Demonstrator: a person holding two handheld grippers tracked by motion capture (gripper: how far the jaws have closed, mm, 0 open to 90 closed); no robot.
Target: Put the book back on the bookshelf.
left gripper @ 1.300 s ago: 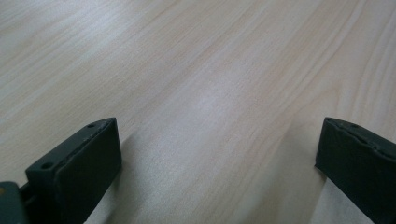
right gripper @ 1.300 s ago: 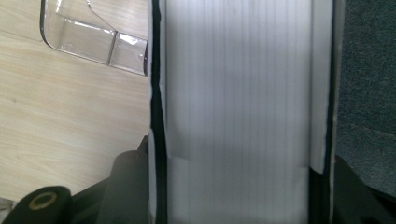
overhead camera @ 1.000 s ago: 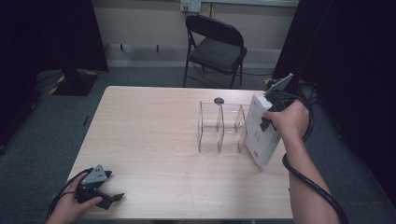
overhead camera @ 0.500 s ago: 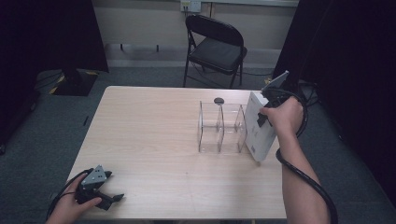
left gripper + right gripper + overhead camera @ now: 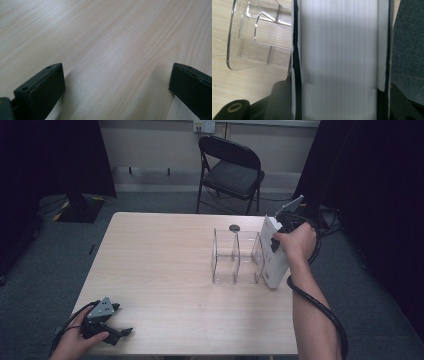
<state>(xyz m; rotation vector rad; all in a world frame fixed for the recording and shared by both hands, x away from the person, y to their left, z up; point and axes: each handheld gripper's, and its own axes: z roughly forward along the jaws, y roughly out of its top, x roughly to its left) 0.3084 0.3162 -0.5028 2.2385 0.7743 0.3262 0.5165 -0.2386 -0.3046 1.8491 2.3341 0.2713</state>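
One white box [image 5: 274, 255] is being gripped between the jaws of the right claw [image 5: 278, 241], upright on the table [image 5: 160, 270], touching the one clear three-slot rack [image 5: 236, 256] beside it; judged next, it is being lifted into a slot. One left claw [image 5: 120, 334] is being rested farther off, released

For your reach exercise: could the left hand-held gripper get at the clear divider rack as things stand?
Probably yes: bare table lies between the left hand-held gripper and the clear divider rack, though it is well across it.
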